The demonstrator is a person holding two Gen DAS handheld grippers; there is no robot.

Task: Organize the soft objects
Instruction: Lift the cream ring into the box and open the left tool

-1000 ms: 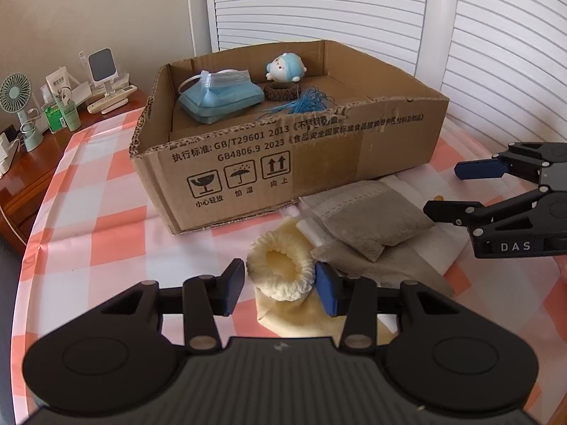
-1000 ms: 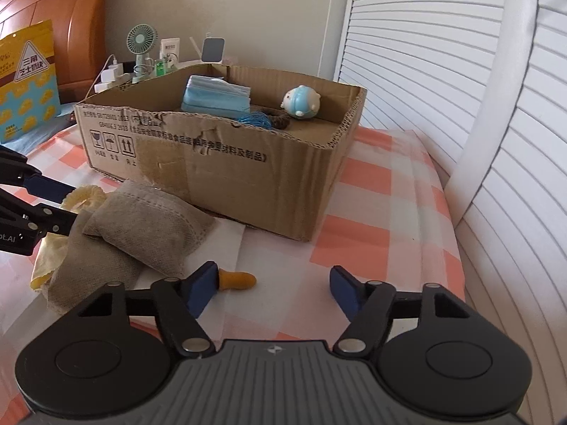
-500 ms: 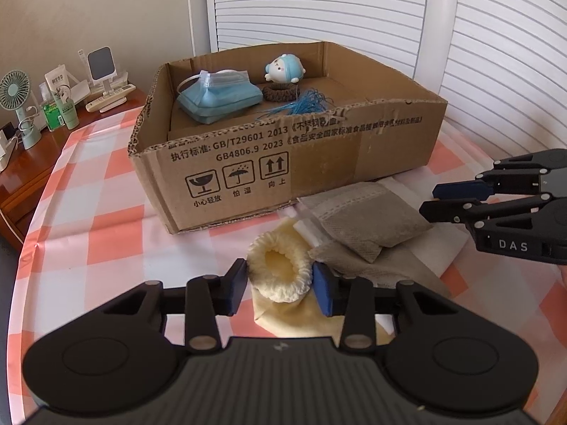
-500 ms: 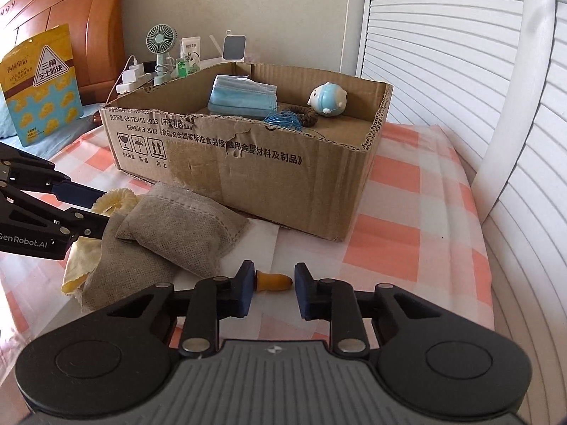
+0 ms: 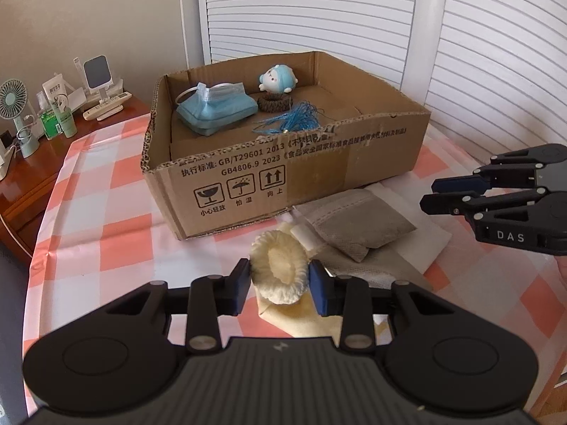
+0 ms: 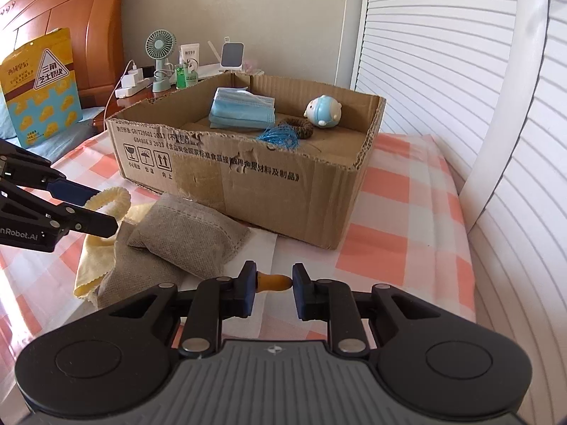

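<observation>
Nearest, the left gripper (image 5: 280,279) had its jaws closed in on the cream ruffled cuff (image 5: 280,271), both pads touching its sides, the yellow cloth (image 5: 294,315) hanging beneath. The right gripper (image 6: 274,283) was pinched on a small orange piece (image 6: 276,278), whose long axis ran straight across from pad to pad. Just beyond lay two grey pouches (image 6: 189,225) on a white sheet. Further off, dead ahead of both grippers, stood the cardboard box (image 5: 283,184), holding masks (image 5: 216,108), a blue plush toy (image 5: 278,78), a hair tie and blue thread. The left looked slightly nearer, so lifting forward over the front wall seemed the likely move.
</observation>
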